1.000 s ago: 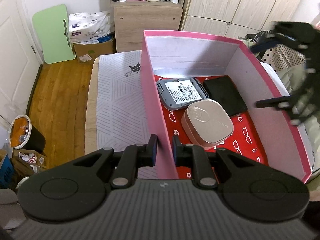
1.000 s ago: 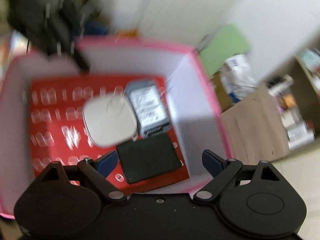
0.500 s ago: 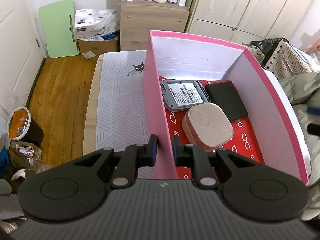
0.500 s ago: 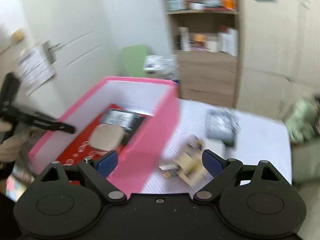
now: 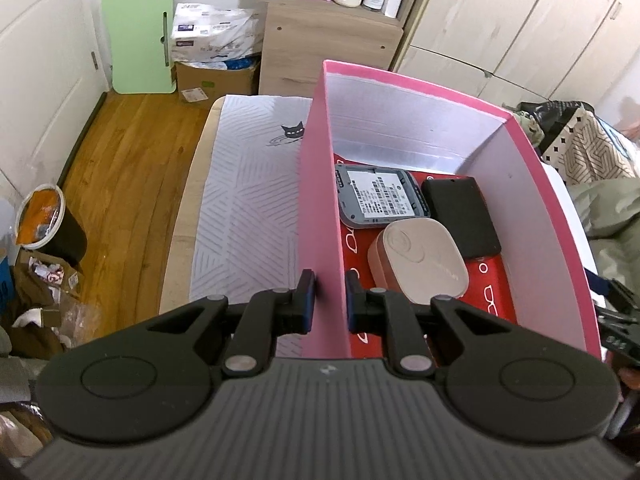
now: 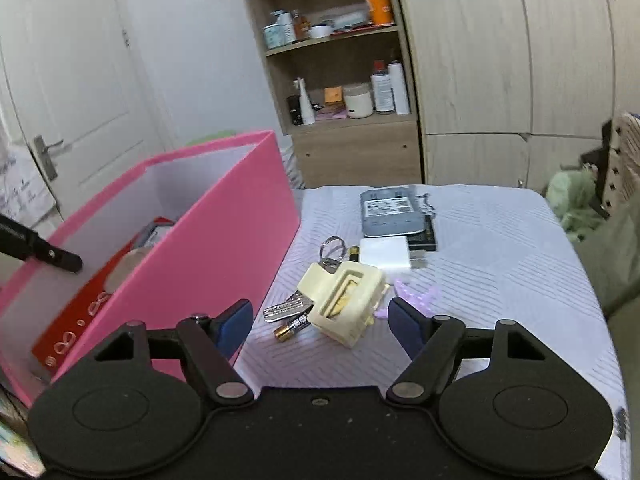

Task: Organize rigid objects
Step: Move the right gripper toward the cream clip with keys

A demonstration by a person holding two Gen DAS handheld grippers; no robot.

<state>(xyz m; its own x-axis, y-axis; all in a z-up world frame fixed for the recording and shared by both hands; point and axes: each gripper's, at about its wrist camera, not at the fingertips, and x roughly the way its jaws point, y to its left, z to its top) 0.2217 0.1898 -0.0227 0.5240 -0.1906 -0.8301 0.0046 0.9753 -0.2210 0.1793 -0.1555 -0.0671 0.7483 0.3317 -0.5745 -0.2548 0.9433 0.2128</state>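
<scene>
Wooden flooring, cupboards and shelving surround a patterned grey sheet [image 6: 480,272] on which the pink box [image 5: 316,216] is stood. Its near wall is clamped narrowly by the left gripper [image 5: 327,300], presumably so that the box is steadied for loading. 3 items are already laid inside: a grey device [image 5: 380,200], a black case [image 5: 460,216] and a beige case [image 5: 420,264]. The right gripper [image 6: 320,320] is held wide and empty above a cream holder [image 6: 348,300], keys [image 6: 288,308], a battery [image 6: 292,326] and a white adapter [image 6: 384,252]. A purple piece [image 6: 416,296] is hard to identify.
</scene>
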